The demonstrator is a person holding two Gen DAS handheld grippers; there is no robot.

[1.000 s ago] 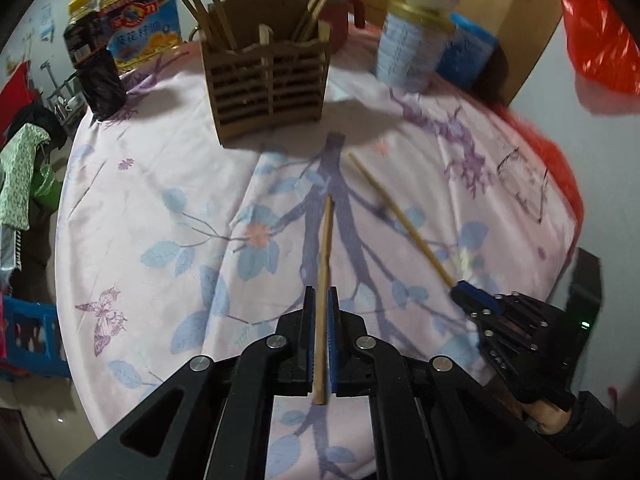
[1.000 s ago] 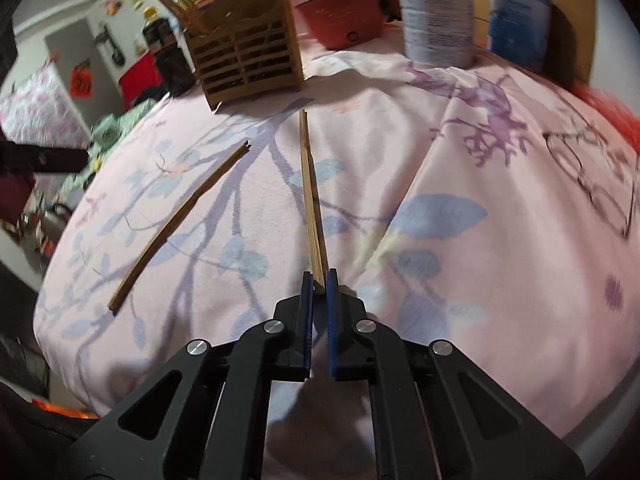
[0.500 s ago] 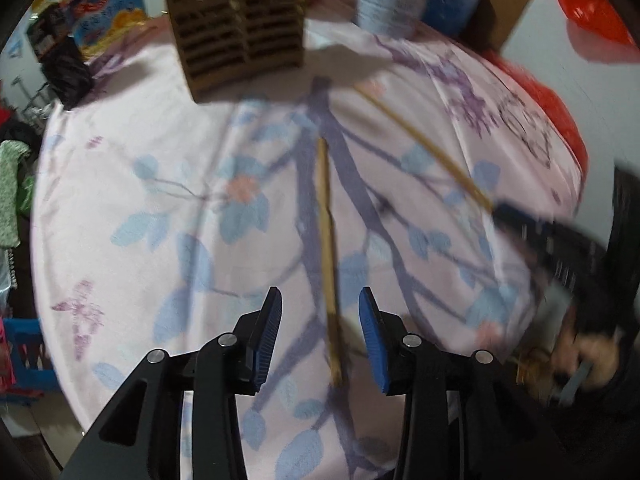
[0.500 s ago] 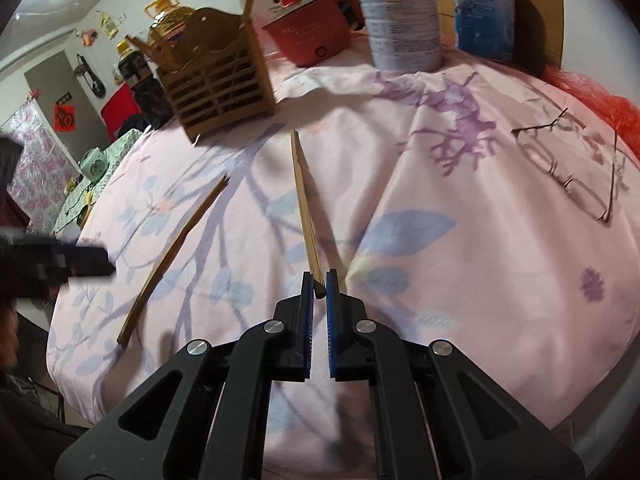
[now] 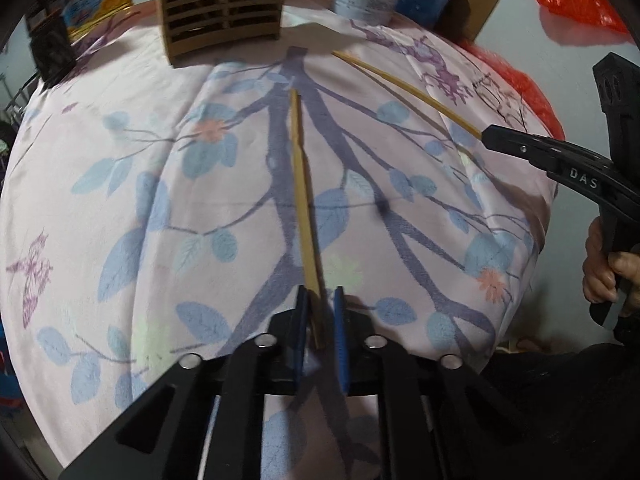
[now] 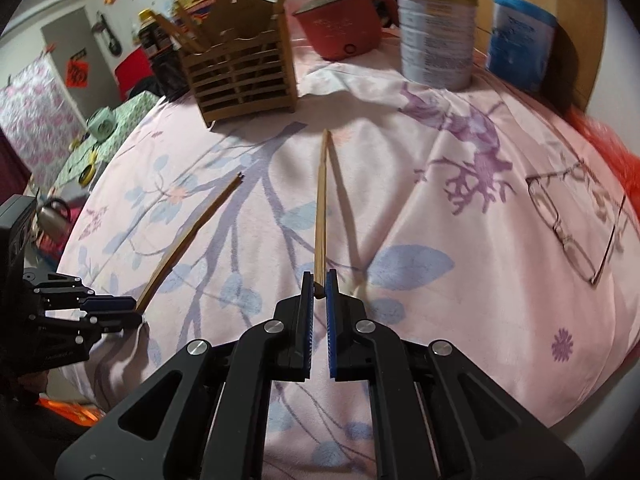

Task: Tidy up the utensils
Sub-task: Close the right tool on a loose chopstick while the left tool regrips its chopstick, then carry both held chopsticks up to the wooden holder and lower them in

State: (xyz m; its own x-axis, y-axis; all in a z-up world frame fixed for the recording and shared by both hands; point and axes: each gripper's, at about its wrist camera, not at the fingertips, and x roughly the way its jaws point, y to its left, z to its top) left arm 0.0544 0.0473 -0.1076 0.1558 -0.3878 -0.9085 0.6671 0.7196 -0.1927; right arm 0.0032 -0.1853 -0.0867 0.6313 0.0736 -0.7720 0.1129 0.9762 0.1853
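A wooden chopstick (image 5: 301, 188) lies on the floral cloth, its near end between the fingers of my left gripper (image 5: 320, 312), which is open around it with gaps on both sides. My right gripper (image 6: 319, 280) is shut on the near end of a second chopstick (image 6: 321, 208), held above the cloth; this chopstick also shows in the left wrist view (image 5: 404, 90). The slatted wooden utensil holder (image 6: 244, 76) stands at the far side with several chopsticks in it, and shows in the left wrist view (image 5: 222, 4).
A red pot (image 6: 340, 26), a tall tin (image 6: 436, 40) and a blue canister (image 6: 520, 40) stand at the back. An oil bottle (image 5: 96, 0) stands left of the holder. Glasses (image 6: 576, 220) lie on the cloth at the right.
My left gripper let go of its chopstick, which dropped to the cloth, and has narrowed around its end again. My right gripper has lifted its chopstick.
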